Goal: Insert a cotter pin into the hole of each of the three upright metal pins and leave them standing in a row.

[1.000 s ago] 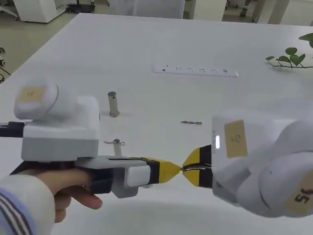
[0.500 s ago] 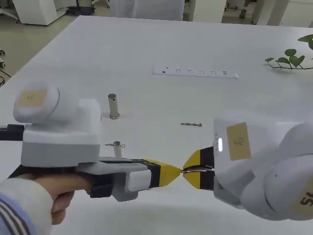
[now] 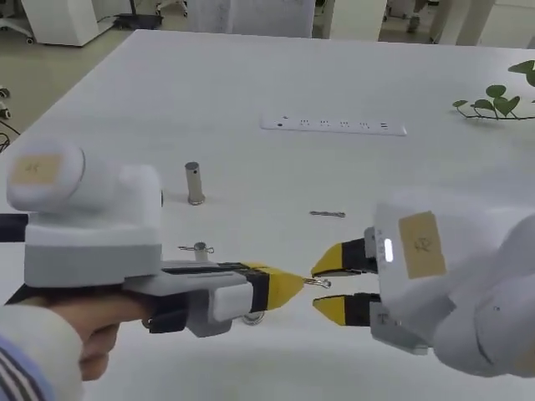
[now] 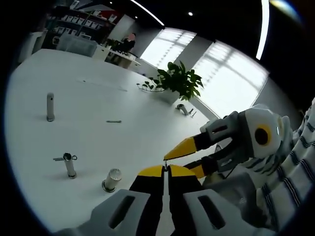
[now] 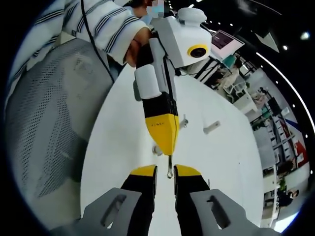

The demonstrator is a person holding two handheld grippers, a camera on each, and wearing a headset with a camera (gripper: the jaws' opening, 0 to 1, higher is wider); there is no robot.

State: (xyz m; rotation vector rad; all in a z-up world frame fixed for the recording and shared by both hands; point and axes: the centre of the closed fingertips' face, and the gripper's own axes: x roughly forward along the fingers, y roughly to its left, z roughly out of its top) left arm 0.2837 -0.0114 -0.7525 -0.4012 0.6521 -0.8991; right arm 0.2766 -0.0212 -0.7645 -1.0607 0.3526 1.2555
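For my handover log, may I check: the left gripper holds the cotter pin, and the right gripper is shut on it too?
Not quite: the right gripper is open, jaws apart either side of the cotter pin, as the right gripper view shows. The left gripper does hold the pin.

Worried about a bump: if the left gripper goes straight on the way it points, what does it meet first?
Probably the right gripper: its open jaws face the left gripper, whose shut tips hold a cotter pin reaching between them. Nothing else lies between.
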